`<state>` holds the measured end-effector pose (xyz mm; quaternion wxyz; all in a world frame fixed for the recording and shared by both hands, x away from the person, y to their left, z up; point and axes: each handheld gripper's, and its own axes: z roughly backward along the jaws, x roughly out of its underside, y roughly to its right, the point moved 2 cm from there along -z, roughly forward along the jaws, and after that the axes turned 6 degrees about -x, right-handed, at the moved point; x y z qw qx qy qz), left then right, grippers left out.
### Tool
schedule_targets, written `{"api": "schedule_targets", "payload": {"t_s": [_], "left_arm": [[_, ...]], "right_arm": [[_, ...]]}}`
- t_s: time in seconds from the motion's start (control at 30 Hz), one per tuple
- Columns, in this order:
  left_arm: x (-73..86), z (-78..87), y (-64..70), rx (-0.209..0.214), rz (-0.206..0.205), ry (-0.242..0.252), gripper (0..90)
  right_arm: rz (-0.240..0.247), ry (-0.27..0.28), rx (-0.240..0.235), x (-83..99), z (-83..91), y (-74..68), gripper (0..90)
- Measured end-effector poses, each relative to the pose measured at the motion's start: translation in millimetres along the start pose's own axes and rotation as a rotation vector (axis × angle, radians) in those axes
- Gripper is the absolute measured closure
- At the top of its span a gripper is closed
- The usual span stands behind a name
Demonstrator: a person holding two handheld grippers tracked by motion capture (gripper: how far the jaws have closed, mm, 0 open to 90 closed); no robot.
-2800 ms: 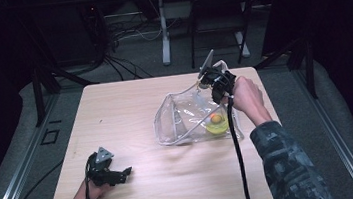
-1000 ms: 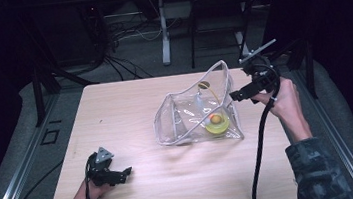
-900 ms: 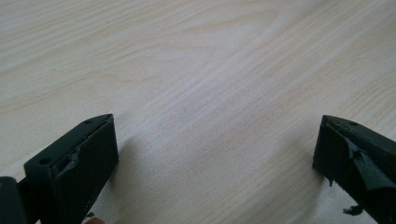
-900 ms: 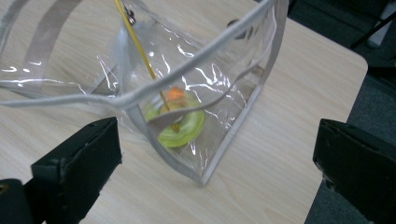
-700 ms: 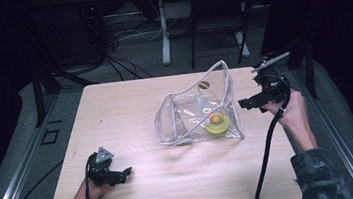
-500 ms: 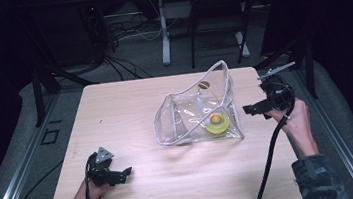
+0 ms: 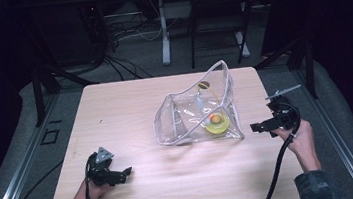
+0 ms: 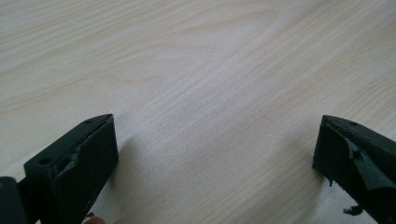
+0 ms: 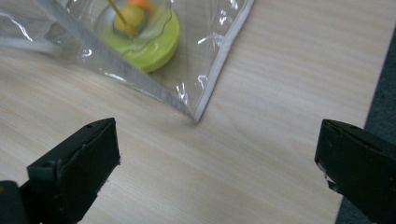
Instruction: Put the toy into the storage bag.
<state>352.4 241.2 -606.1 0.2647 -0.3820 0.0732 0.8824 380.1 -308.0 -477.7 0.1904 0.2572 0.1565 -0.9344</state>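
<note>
A clear plastic zip bag stands on the wooden table, its open top raised toward the far right. Inside it lies a yellow-green round lid-like piece with an orange ball on it; the same piece appears in the right gripper view, behind the bag's corner. My right gripper hovers open near the table's right edge, just right of the bag and apart from it. My left gripper rests open at the front left, with bare wood between its jaws.
The table's right edge drops off to dark floor close beside the right gripper. Black cables and stand legs lie on the floor beyond the table's far side. Bare wood spans the left and front of the table.
The right gripper let go of the bag's top edge, then moved right and toward the near side, ending by the table's right edge. The bag's top stands upright. The left gripper stayed still.
</note>
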Motion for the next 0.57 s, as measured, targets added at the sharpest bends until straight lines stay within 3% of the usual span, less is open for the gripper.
{"api": "schedule_targets", "payload": {"t_s": [0.23,0.3,0.4,0.57], "left_arm": [[-0.1,-0.1,-0.2,0.001,-0.002,0.000,0.0],[-0.2,-0.1,-0.5,0.001,-0.006,0.000,0.0],[-0.3,-0.1,-0.4,0.002,-0.006,-0.001,0.0],[-1.3,-1.1,-0.5,0.009,-0.011,0.000,0.0]], "right_arm": [[-0.025,-0.030,-0.007,24.2,-17.9,4.2,0.0],[-0.019,-0.075,0.007,31.6,-25.8,7.2,0.0],[-0.030,-0.066,0.005,37.4,-29.2,8.2,0.0],[-0.029,-0.102,0.005,49.3,-39.3,10.4,0.0]]}}
